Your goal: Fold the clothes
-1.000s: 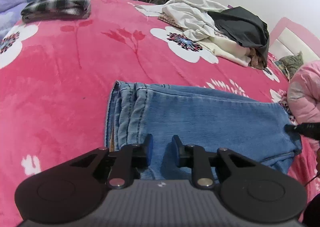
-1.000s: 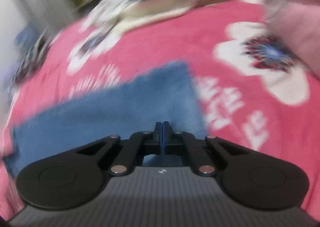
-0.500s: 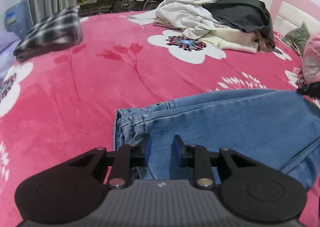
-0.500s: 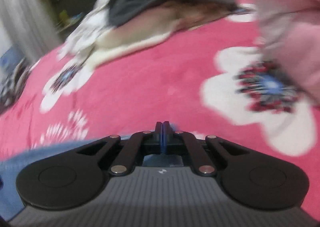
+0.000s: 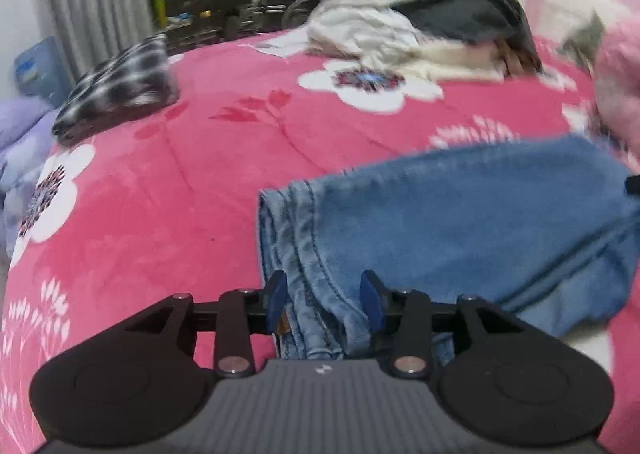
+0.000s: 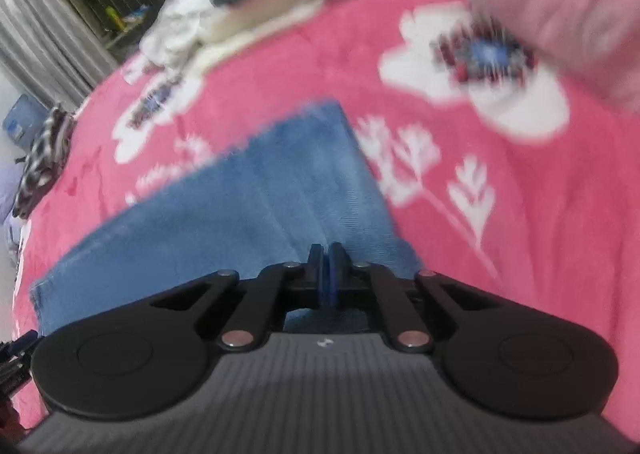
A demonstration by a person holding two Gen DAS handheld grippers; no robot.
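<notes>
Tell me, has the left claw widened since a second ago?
Yes. The left claw is opening; its fingers now straddle the jeans hem instead of nearly meeting.

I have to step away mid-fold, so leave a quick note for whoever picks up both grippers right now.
Left gripper: fingers opening, the jeans' hem end between them, not pinched.
Right gripper: shut, thin denim edge apparently clamped.
The jeans lie folded lengthwise on the pink floral blanket.
Plaid folded garment sits at the far left; an unfolded pile waits at the back.
Done: one plaid piece, jeans halved.
Left: finish the jeans, then fold the pile.
</notes>
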